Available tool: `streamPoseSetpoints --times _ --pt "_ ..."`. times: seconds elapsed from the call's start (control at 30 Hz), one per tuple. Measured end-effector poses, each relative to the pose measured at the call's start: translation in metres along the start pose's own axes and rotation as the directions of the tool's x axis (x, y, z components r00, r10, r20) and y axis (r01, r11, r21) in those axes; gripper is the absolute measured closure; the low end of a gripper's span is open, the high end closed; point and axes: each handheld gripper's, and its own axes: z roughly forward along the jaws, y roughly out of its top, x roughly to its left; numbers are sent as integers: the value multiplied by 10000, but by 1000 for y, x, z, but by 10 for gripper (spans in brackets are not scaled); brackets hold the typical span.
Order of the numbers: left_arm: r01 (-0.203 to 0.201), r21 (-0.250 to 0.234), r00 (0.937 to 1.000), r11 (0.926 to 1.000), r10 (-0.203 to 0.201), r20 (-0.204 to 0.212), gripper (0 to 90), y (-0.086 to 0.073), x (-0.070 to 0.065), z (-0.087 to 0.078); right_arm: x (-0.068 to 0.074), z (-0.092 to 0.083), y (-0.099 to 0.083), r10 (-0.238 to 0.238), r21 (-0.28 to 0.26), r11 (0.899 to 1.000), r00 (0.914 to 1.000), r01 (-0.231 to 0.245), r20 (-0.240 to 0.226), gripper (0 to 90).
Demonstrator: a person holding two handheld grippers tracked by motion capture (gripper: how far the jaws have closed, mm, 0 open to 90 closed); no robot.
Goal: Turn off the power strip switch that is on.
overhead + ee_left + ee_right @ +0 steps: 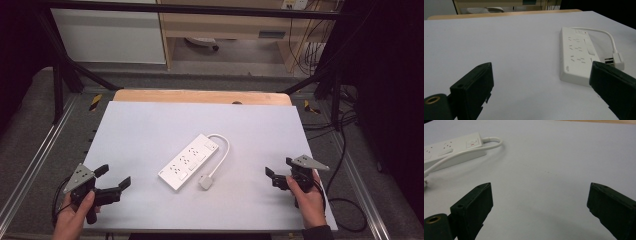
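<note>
Your bench [150, 125] carries a pale grey sheet, and a white power strip [190, 161] lies near its middle, running from 7 to 1 o'clock, its cord [224, 150] looping round to the plug [205, 182] at its 5 o'clock side. Your left gripper [113, 178] sits at 8 o'clock, jaws apart and empty. Your right gripper [278, 170] sits at 4 o'clock, jaws wide apart, nothing between them

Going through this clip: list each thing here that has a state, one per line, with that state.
power strip: lying flat on the white table sheet, sockets up, nothing plugged in
cable: looped beside the strip
plug: loose on the sheet, near the strip's end
left gripper: open, nothing between the jaws
right gripper: open, nothing between the jaws
</note>
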Motion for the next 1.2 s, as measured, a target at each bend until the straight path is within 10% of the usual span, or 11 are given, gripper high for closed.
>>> streamPoseSetpoints --times 1.2 --pt "-91 251 9999 9996 92 -44 52 -2 -3 4 19 -6 15 -373 -628 9974 9980 340 -520 27"
